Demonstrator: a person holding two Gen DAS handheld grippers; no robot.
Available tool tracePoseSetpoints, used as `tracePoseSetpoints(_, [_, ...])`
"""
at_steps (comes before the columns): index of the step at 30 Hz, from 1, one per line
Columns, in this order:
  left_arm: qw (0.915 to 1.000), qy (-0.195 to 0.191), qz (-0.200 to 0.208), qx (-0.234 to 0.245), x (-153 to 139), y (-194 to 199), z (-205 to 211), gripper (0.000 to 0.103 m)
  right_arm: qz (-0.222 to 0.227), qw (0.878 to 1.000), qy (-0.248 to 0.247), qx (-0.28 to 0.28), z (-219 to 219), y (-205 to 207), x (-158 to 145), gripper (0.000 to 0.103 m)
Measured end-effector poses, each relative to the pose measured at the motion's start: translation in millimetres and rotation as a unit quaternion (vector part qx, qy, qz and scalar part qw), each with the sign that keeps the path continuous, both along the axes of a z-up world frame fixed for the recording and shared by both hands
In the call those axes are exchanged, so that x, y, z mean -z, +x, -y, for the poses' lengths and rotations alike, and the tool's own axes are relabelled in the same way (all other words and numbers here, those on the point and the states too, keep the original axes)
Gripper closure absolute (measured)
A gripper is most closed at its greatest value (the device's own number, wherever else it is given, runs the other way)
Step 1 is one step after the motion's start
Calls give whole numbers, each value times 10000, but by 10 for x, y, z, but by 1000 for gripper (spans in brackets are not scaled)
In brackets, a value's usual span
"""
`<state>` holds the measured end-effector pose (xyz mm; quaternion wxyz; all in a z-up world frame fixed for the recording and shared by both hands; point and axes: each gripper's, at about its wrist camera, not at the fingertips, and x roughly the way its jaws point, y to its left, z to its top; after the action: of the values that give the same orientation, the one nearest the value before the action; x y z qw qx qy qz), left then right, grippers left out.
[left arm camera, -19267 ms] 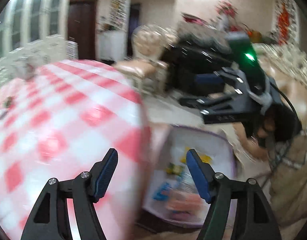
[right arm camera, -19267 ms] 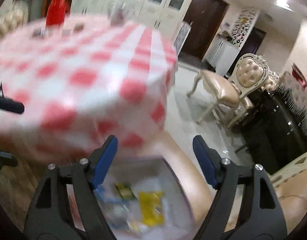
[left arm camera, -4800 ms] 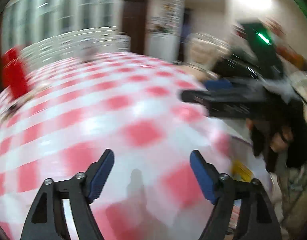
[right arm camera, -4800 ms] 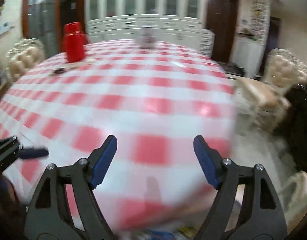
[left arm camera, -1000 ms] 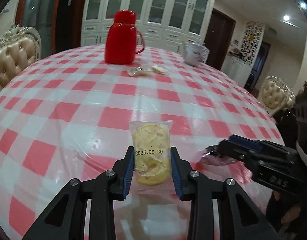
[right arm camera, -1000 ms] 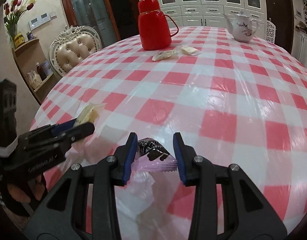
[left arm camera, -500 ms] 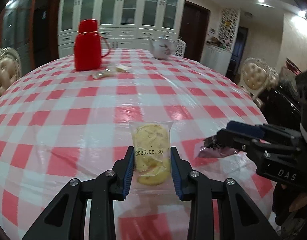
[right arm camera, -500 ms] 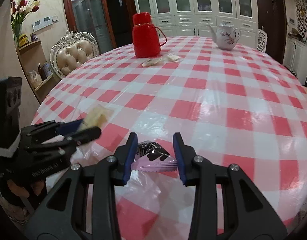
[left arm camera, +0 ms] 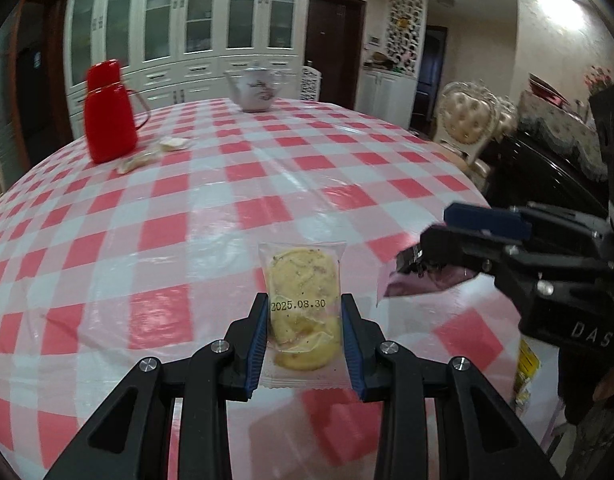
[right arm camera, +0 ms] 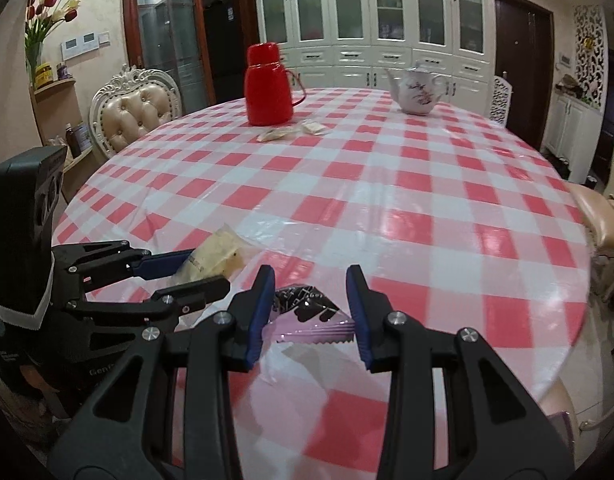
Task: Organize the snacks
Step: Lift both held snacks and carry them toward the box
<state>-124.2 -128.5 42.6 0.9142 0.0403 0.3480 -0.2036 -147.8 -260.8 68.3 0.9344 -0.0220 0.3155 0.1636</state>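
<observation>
My left gripper (left arm camera: 303, 312) is shut on a clear packet of yellow biscuits (left arm camera: 301, 280) stamped 2025.08.30, held above the near part of the round table (left arm camera: 227, 208). My right gripper (right arm camera: 310, 292) is shut on a pink and black snack packet (right arm camera: 307, 312), also above the near table edge. In the left wrist view the right gripper (left arm camera: 431, 248) is at the right with the pink packet (left arm camera: 419, 284). In the right wrist view the left gripper (right arm camera: 187, 268) is at the left with the biscuit packet (right arm camera: 219, 256). Two small snack packets (right arm camera: 291, 131) lie by the red flask.
A red flask (right arm camera: 267, 88) and a white teapot (right arm camera: 417, 90) stand at the far side of the red-checked table. Padded chairs (right arm camera: 135, 114) stand around it. A container with a yellow packet (left arm camera: 527, 368) is below the table edge at the right.
Both grippers have swung to the right over the table with their packets still held. The flask has drifted left in both views.
</observation>
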Motion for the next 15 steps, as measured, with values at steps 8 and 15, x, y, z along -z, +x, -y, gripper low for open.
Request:
tracePoseSetpoints(8, [9978, 42, -85, 657, 4, -169, 472, 68, 126, 9989, -326, 307, 313, -239, -71, 62])
tracePoseSetpoints(15, [9911, 127, -131, 1316, 4, -337, 975, 68, 141, 9949, -652, 759, 754, -481, -112, 62])
